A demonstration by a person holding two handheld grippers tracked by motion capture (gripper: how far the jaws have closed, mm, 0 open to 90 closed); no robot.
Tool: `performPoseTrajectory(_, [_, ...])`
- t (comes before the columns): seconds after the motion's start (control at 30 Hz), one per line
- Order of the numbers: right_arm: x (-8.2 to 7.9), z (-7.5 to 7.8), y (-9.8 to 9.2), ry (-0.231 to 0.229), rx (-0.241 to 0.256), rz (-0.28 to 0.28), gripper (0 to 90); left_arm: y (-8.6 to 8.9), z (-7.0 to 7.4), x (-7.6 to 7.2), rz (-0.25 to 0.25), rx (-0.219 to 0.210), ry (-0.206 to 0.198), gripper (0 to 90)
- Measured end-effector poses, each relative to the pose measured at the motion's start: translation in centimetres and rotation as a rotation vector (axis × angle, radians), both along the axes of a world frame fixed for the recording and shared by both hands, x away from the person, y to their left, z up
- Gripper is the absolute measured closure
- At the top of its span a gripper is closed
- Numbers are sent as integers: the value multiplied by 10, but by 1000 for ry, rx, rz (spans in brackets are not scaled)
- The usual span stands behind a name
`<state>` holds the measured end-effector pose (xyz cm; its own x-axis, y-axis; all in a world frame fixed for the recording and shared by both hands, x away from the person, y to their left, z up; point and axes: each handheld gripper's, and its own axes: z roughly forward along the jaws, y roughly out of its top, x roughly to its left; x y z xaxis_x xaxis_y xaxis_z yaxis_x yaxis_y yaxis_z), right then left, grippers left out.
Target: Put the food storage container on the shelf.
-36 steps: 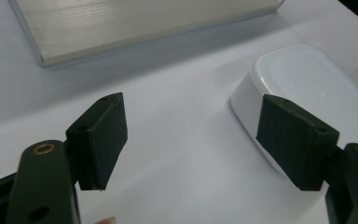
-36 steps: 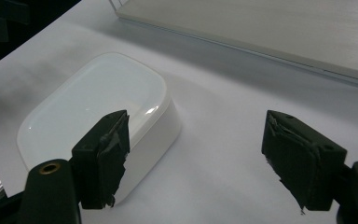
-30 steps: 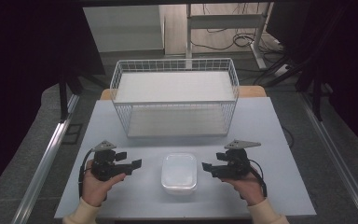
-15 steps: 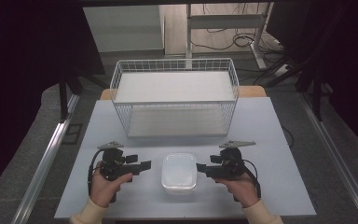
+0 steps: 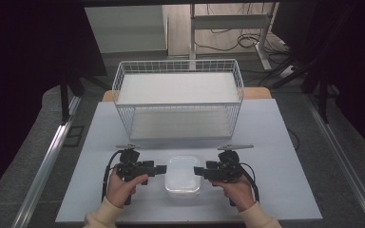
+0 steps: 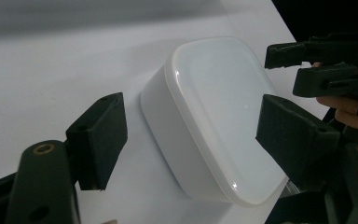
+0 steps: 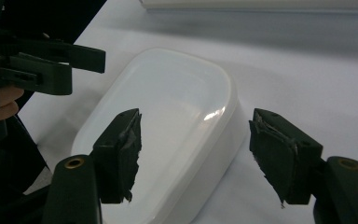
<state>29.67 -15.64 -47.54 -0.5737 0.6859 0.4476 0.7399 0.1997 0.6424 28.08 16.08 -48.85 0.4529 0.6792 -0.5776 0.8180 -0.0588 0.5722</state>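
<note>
A white lidded plastic box sits on the white table near its front edge. My left gripper points at the box's left side, jaws open, just short of it. In the left gripper view the box lies between and beyond my open jaws, with the left gripper holding nothing. My right gripper points at the box's right side, also open. The right gripper view has the box ahead of the open right gripper, its lid glossy.
A white wire basket stands at the back middle of the table. Metal rails run along the floor on both sides. Dark curtains close off left and right.
Both grippers have moved inward toward the box from either side, and now their tips nearly reach it. The box has not moved.
</note>
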Motion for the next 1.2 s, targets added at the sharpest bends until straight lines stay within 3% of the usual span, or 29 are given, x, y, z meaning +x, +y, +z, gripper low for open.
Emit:
performPoseTrajectory(0.2, [-1, -9, 1, 34, 9, 5, 372, -11, -7, 5, -30, -45, 43, 256])
performPoseTrajectory(0.33, [0, -12, 3, 53, 20, 4, 392, -16, -11, 8, -50, -57, 81, 275])
performPoseTrajectory(0.67, [0, -17, 5, 85, 34, 5, 460, -18, -16, 10, -62, -69, 122, 336])
performPoseTrajectory(0.77, [0, -17, 5, 92, 34, 11, 494, -18, -20, 10, -62, -107, 150, 378])
performPoseTrajectory(0.97, [-1, -15, 0, 107, 55, -2, 597, -19, -18, 7, -25, -70, 130, 499])
performPoseTrajectory(1.1, [-1, -16, -7, 155, 136, -16, 675, -14, -13, 2, -14, -79, 109, 581])
performPoseTrajectory(1.2, [-3, -16, -10, 164, 158, -16, 700, -12, -9, -3, -21, -78, 90, 615])
